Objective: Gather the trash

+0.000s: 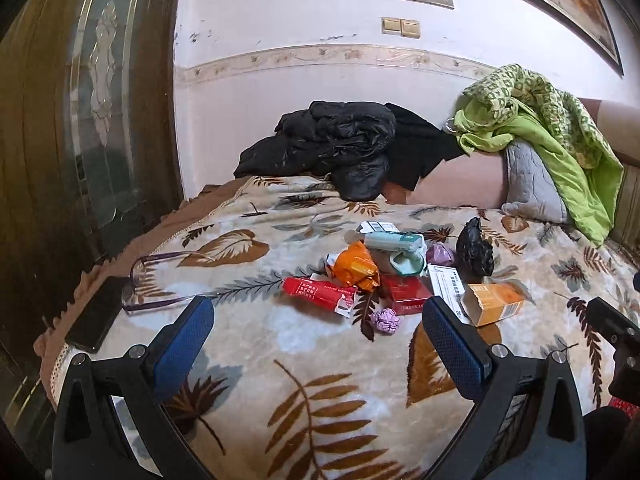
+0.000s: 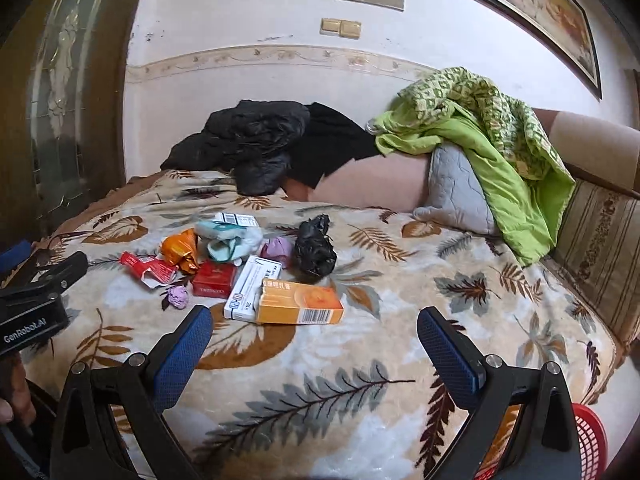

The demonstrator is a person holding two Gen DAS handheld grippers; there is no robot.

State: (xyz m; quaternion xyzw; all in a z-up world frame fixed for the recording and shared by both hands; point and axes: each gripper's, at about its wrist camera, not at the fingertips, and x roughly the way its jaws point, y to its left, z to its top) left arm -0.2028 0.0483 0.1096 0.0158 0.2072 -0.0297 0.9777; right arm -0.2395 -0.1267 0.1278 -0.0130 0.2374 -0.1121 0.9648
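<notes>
While both the left gripper [image 1: 318, 316] and right gripper [image 2: 314, 326] hover with jaws wide and empty, the trash [image 2: 248, 264] lies uncollected mid-frame on the blanket [image 2: 320, 400], a red basket [image 2: 588, 440] at lower right, so collection looks unstarted.

The red basket [image 2: 588, 436] is cut off by the right wrist view's lower right edge and partly hidden behind a gripper finger. The white carton [image 1: 446, 284] lies partly under the orange box [image 1: 494, 304]; its print is too small to read. The framed picture [image 1: 560, 4] runs off the top.
</notes>
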